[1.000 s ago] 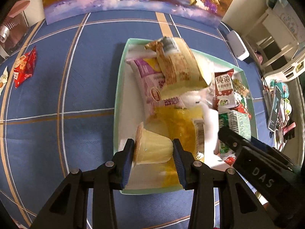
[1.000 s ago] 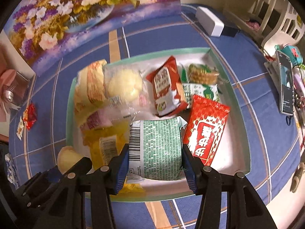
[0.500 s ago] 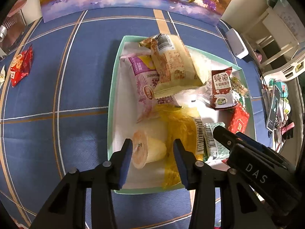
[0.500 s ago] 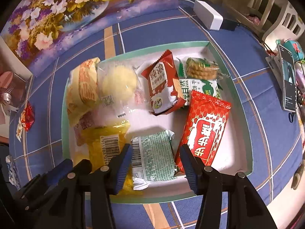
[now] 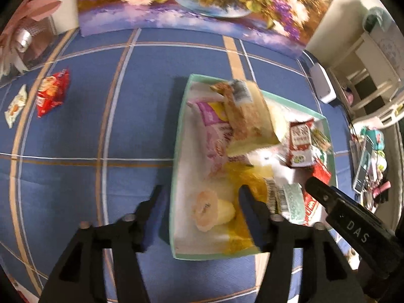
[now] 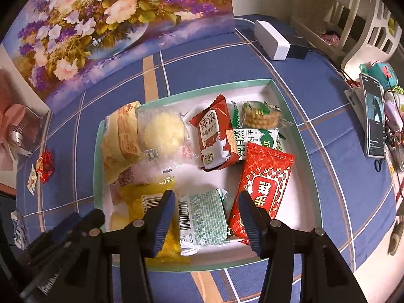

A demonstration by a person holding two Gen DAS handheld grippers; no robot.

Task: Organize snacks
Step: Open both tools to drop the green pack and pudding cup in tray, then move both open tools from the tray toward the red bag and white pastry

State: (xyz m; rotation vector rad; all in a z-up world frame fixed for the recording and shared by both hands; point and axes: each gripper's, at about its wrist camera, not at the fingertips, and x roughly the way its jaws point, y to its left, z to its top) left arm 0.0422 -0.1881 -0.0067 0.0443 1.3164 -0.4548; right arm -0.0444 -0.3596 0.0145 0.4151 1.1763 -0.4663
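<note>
Left gripper, jaws just opening and spread, clears the jelly cup lying low-centre in the tray, right gripper gapes over the green packet, so lift straight, then fetch the red packet upper left.

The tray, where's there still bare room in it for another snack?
Bare white floor shows along the tray's right wall, beside the red packet, and in the far right corner behind the biscuit pack. The left half, around the yellow bag, is piled up.
</note>
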